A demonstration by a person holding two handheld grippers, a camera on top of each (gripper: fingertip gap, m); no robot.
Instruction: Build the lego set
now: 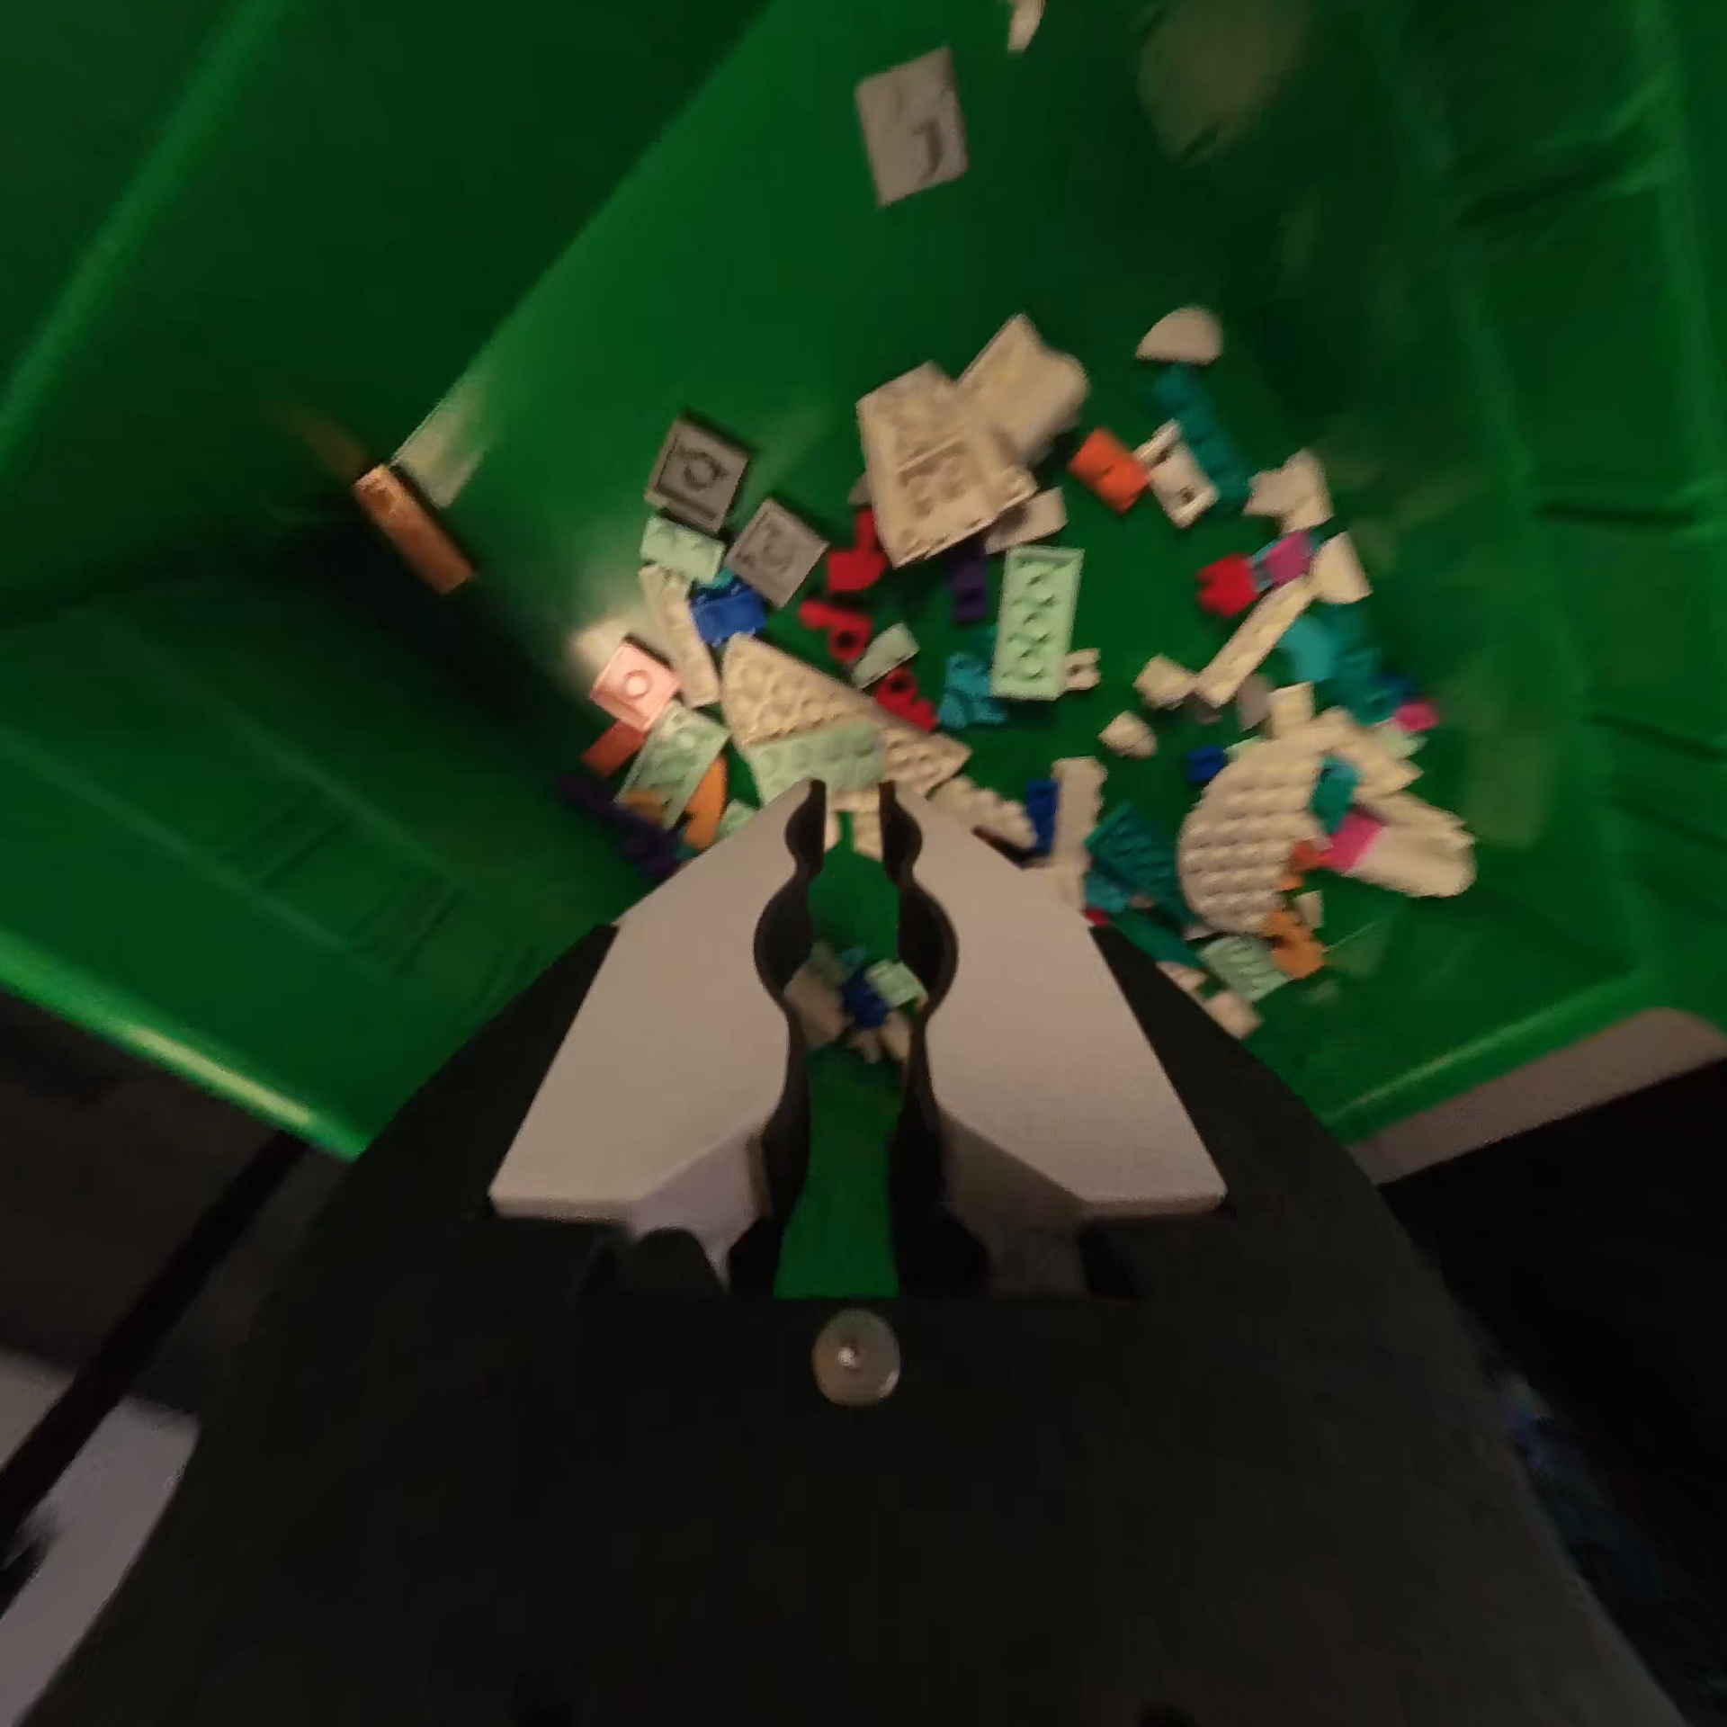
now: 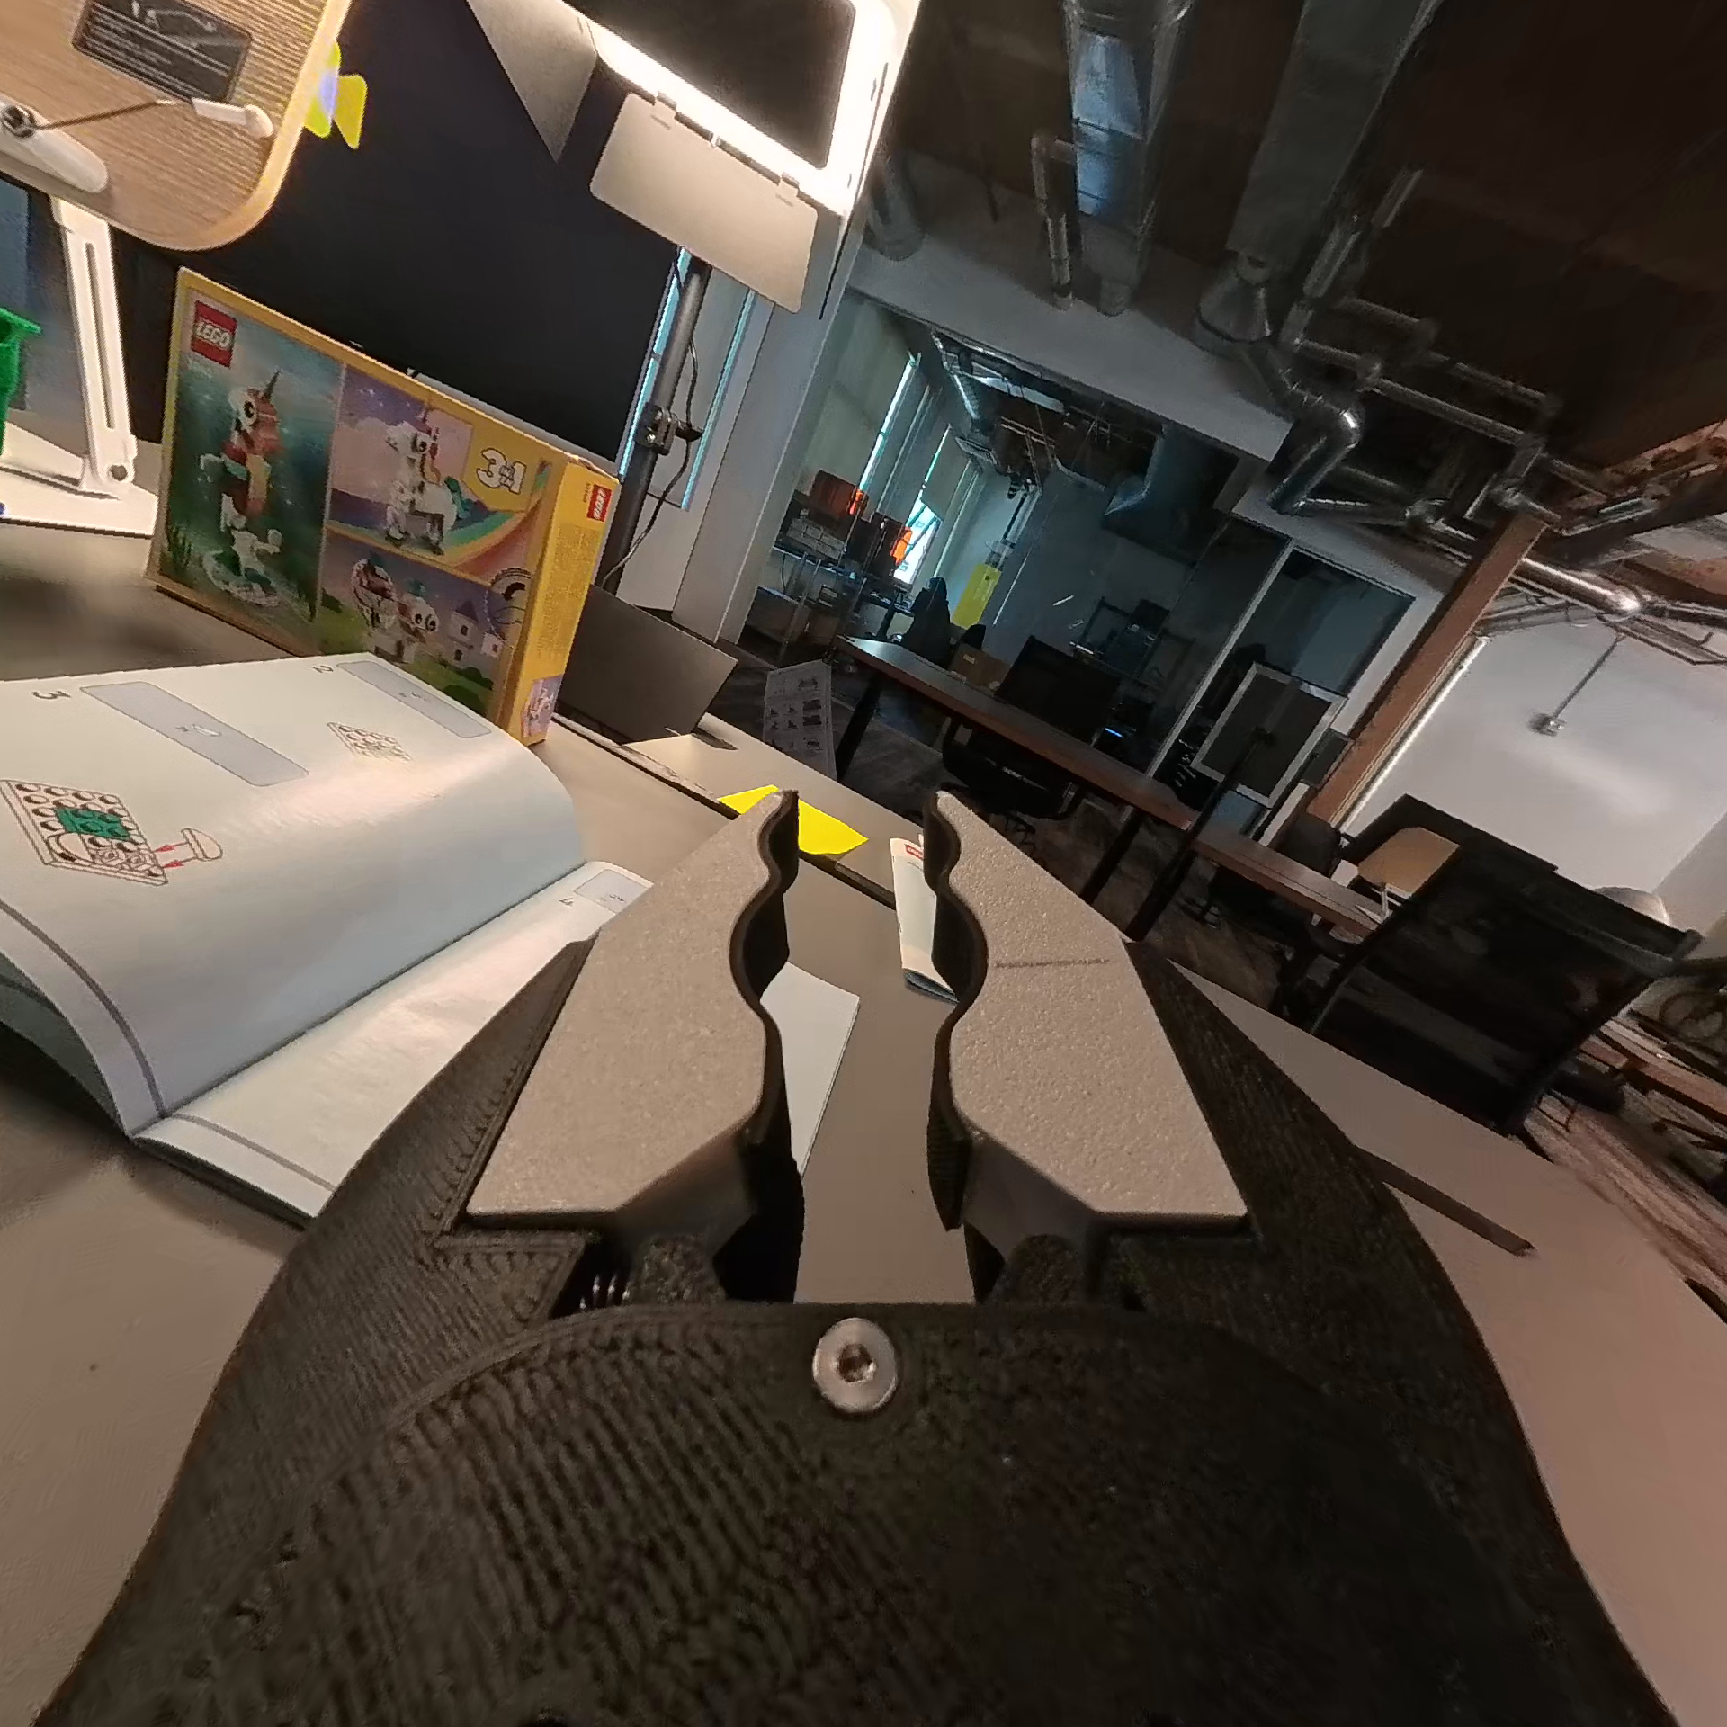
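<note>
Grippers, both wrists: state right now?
Left gripper: nearly shut, tips slightly apart, empty, over the lego pieces in the green bin.
Right gripper: open, empty, above the table.

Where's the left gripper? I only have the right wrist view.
Observer: The left gripper points down into a green bin.
Operator: What's in the bin?
Observer: A loose pile of lego pieces on the bin floor, mostly white, mint and teal. The picture is blurred.
Operator: Holding one?
Observer: No piece shows between its tips. The jaws stand narrowly apart, with the bin's green showing through the gap.
</note>
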